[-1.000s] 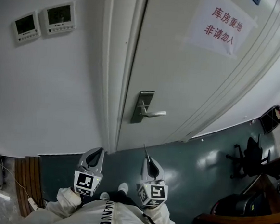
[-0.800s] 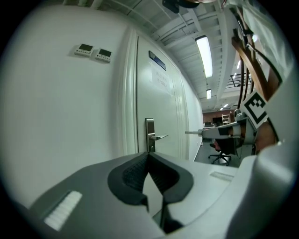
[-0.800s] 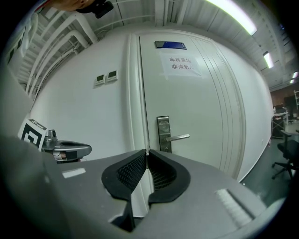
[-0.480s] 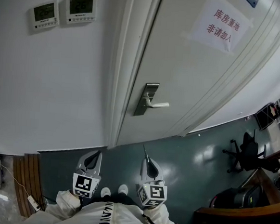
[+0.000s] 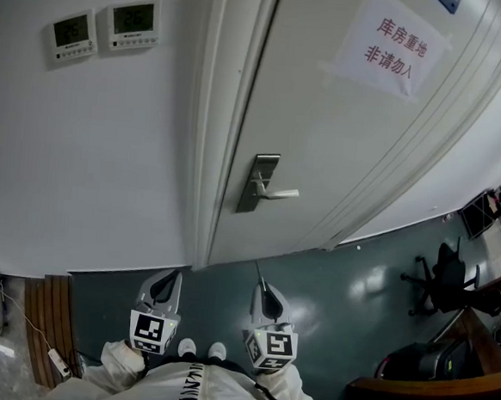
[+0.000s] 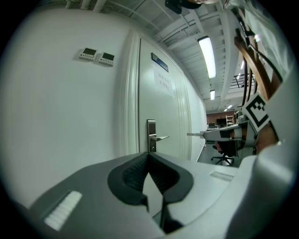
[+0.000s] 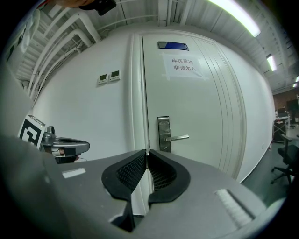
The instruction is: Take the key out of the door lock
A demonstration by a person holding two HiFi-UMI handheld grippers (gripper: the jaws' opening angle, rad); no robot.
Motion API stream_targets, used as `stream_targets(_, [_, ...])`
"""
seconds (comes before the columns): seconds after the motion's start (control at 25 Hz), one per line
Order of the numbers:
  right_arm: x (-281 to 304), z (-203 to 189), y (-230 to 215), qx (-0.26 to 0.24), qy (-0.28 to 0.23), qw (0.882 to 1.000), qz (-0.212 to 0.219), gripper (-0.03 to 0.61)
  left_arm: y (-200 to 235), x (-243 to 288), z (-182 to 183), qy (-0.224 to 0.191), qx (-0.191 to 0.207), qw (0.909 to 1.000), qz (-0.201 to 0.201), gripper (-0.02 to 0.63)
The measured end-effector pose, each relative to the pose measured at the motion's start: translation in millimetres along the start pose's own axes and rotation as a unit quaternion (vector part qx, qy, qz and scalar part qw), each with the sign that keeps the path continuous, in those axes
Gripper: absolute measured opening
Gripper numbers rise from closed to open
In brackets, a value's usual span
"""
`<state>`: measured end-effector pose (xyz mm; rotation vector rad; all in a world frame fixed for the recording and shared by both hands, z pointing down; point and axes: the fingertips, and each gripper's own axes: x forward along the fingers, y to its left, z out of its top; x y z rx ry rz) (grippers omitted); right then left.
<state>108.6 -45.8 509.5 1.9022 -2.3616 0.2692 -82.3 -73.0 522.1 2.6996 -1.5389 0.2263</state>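
The key itself is too small to make out; the lock (image 5: 259,183) it belongs to is a steel plate at the left edge of the door (image 5: 341,142), with the handle (image 5: 279,194) sticking out level to the right. In the right gripper view the plate (image 7: 163,134) stands just above and to the right of the jaw tips, far behind them. A notice (image 5: 391,44) in red print is stuck high on the door. Two thermostats (image 5: 100,26) hang side by side on the wall (image 5: 107,158) left of the frame. Both tools are held low near the person's body, well apart from the door and pointing at it. The left gripper (image 5: 174,275) has its jaws together at the tips with nothing between them. The right gripper (image 5: 261,280) is likewise closed and empty. A chair (image 5: 448,271) stands on the floor (image 5: 330,287) far right.
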Motion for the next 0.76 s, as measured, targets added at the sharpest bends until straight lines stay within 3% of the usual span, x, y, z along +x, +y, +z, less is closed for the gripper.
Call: stream_targets(0.76, [13.9,-3.2,-17.1,0.009,0.007,1.000,0.012,0.023,-11.7,21.2,13.8,-0.002,0.011,0.9999,0.000,-0.002])
